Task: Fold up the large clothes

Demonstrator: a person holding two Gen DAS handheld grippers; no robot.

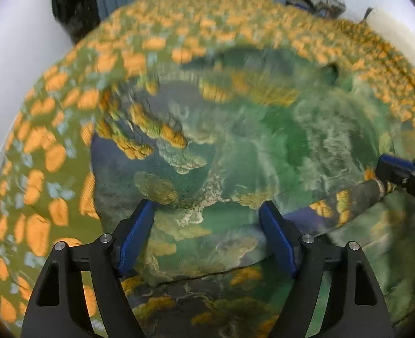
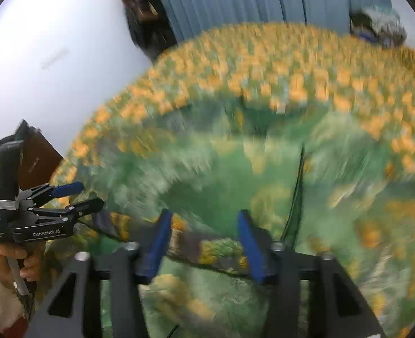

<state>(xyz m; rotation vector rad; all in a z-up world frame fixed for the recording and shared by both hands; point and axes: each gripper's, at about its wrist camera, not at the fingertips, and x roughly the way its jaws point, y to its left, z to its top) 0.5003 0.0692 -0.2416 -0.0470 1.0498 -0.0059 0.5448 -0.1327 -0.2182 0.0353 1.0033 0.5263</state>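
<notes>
One large garment (image 1: 235,152), green with orange patches, spread across centre and lower frame of both views, atop one orange-flowered cover (image 1: 52,146) arcing along the left and top; two grippers: left gripper (image 1: 207,214) at bottom centre of its own view, jaws parted wide over the cloth, pinching nothing; right gripper (image 2: 204,225) at bottom centre of its view, fingers astride one dark garment band (image 2: 221,249), grip uncertain through blur; one hand (image 2: 15,256) at lower left.
</notes>
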